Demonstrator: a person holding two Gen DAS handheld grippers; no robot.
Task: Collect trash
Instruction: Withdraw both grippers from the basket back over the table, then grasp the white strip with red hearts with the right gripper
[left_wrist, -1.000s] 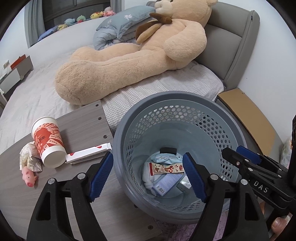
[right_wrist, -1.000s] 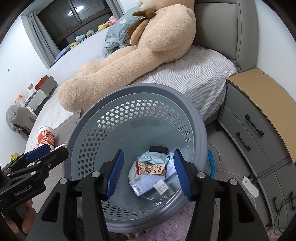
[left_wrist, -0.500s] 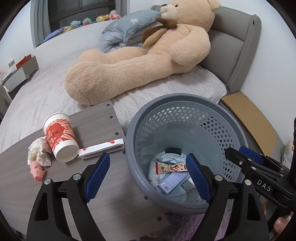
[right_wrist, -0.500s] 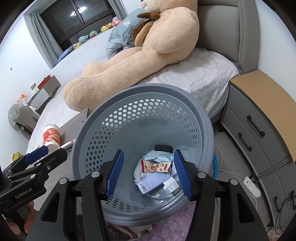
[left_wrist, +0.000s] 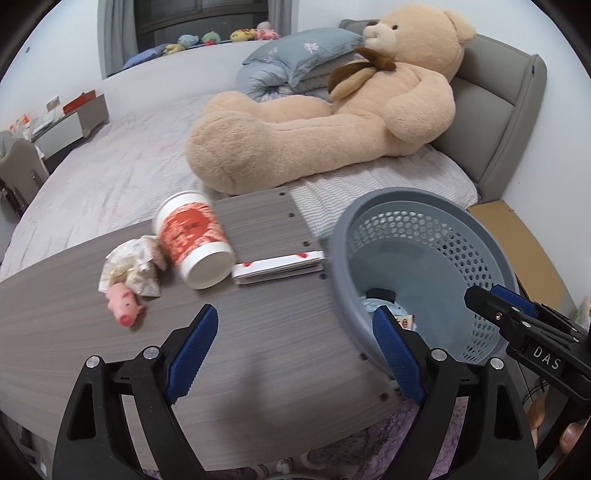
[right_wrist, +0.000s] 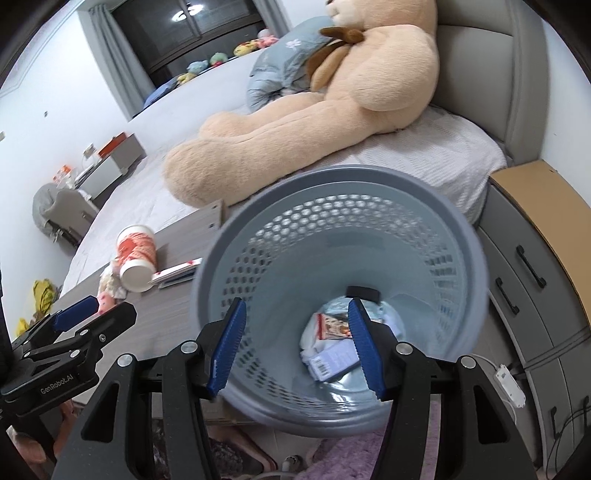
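A grey perforated bin (left_wrist: 424, 236) (right_wrist: 465, 236) stands at the table's right end and holds several wrappers (right_wrist: 332, 325). On the wooden table (left_wrist: 258, 332) lie a red-and-white paper cup (left_wrist: 194, 240) on its side, crumpled paper (left_wrist: 129, 266), a pink toy pig (left_wrist: 123, 299) and a flat white packet (left_wrist: 280, 264). My left gripper (left_wrist: 291, 354) is open and empty above the table, in front of the cup. My right gripper (right_wrist: 295, 347) is open and empty over the bin's near rim.
A large teddy bear (left_wrist: 332, 122) lies on the bed behind the table. A nightstand with drawers (right_wrist: 528, 266) stands right of the bin. A purple rug (right_wrist: 343, 458) lies below. A white power strip (right_wrist: 511, 380) lies on the floor at the right.
My left gripper has swung left from over the bin to over the table, toward the cup and paper. My right gripper has shifted slightly, staying over the bin.
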